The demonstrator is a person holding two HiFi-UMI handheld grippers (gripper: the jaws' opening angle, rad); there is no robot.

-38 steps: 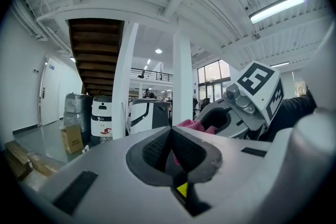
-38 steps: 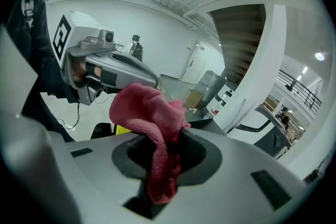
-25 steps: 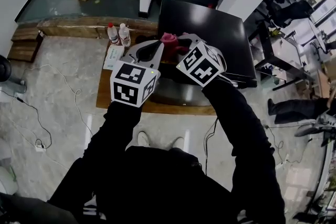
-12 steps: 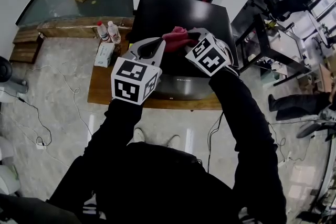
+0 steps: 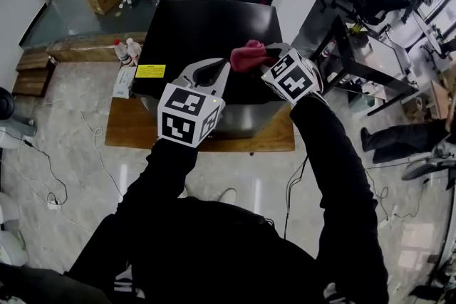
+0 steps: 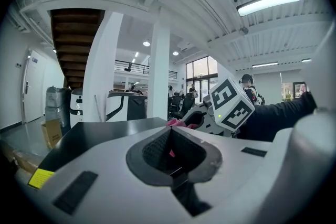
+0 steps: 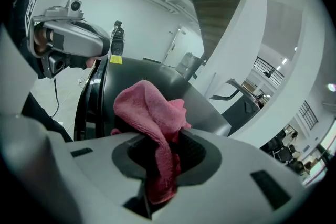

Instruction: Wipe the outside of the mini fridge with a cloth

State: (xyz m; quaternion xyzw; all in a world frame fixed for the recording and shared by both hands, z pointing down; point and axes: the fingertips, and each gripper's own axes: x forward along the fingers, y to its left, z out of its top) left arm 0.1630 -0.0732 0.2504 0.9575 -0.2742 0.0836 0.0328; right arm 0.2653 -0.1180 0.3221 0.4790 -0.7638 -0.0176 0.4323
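Two plastic bottles (image 5: pixel 127 50) and a white packet (image 5: pixel 122 82) sit just left of a black mini fridge (image 5: pixel 206 28), which stands on a low wooden table (image 5: pixel 128 130) on a marble-patterned floor. A yellow label (image 5: pixel 150 71) marks the fridge's top near its front left corner. A person in black sleeves leans over the fridge from the front, a gripper in each hand. The left gripper (image 5: pixel 222 68) (image 6: pixel 170 131) hangs over the front middle of the top, its jaws drawn together on nothing, with only a sliver of pink showing through the slit between them. Just to its right, the right gripper (image 5: pixel 265 53) (image 7: pixel 163 149) is clamped on a pink cloth (image 5: pixel 247 55) (image 7: pixel 147 107). The cloth is bunched into a loose wad ahead of the jaws, with a tail hanging down between them. The wad lies over the front right part of the fridge's top, though contact with the surface cannot be made out. Farther right, well apart from the fridge, stands a dark desk frame (image 5: pixel 356 60).
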